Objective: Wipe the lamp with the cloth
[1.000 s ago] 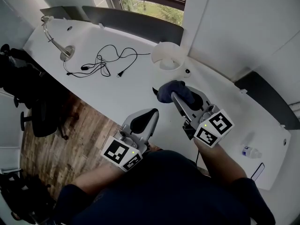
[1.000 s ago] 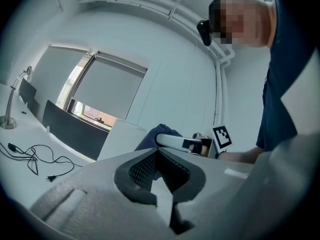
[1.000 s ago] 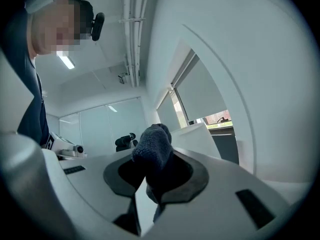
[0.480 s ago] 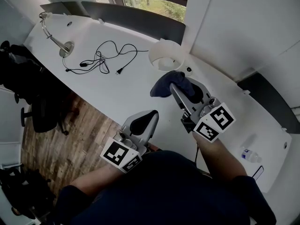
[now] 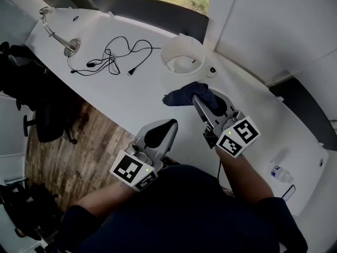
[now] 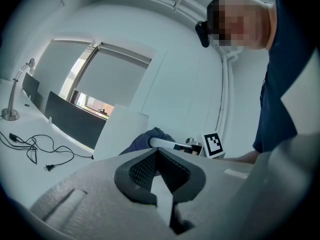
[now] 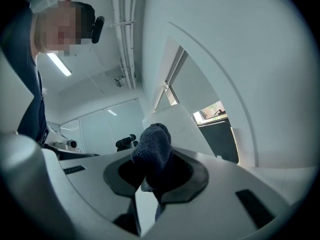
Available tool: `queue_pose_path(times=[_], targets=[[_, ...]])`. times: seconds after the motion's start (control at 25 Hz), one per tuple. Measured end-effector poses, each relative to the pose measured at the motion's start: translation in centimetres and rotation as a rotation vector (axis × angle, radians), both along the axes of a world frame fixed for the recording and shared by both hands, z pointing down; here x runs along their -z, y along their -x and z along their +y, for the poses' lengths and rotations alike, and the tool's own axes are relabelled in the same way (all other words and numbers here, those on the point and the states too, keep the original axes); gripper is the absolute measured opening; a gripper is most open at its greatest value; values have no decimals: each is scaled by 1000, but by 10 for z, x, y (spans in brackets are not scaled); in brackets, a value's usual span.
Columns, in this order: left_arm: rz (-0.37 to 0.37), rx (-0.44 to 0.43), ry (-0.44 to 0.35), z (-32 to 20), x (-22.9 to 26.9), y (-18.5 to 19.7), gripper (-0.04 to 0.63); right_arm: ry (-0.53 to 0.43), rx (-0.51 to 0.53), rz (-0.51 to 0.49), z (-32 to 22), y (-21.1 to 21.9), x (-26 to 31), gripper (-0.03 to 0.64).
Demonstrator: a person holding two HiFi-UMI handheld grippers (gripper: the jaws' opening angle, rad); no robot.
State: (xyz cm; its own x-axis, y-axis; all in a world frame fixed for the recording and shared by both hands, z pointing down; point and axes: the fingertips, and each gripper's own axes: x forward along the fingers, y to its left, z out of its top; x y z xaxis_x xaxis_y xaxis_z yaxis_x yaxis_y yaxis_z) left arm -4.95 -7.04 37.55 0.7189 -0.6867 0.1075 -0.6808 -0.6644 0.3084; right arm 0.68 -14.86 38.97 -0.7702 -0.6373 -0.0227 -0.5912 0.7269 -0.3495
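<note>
Nearest the camera, the person's two forearms reach forward over a white surface (image 5: 131, 96), each hand holding a gripper. Each gripper carries a cube with black-and-white square marker patterns.

The left gripper (image 5: 169, 124) points forward and slightly right, held above the near edge of the surface. Its fingers (image 6: 141, 170) are pressed together at the tips with nothing between them.

The right gripper (image 5: 199, 100) sits a little further out and points forward and left. Its fingers are clamped on a dark blue cloth (image 5: 181, 95), which bunches out past the tips and hangs above the surface. In the right gripper view the cloth (image 7: 152, 146) fills the gap between the dark pads.

To the right, near the surface's edge, lies a small clear bottle (image 5: 279, 171); its label is too small to read.

Just beyond the cloth stands a white round container (image 5: 182, 59). To the left of it a black cable (image 5: 110, 59) lies in loose loops.

Furthest away, at the far left end of the surface, stands the lamp (image 5: 55, 33), a thin curved metal arm on a round base, well apart from both grippers and the cloth.
</note>
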Motion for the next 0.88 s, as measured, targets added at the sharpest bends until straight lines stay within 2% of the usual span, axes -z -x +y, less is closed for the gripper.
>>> queue_pose_path(times=[0.56, 0.72, 0.88], targets=[[-21, -12, 20, -1, -10, -9, 6, 152, -36, 69, -3, -18, -81, 91], [-18, -13, 17, 0, -9, -9, 6, 166, -39, 84, -4, -21, -80, 91], [-10, -21, 10, 2, -6, -10, 6, 134, -31, 87, -7, -20, -56, 91]])
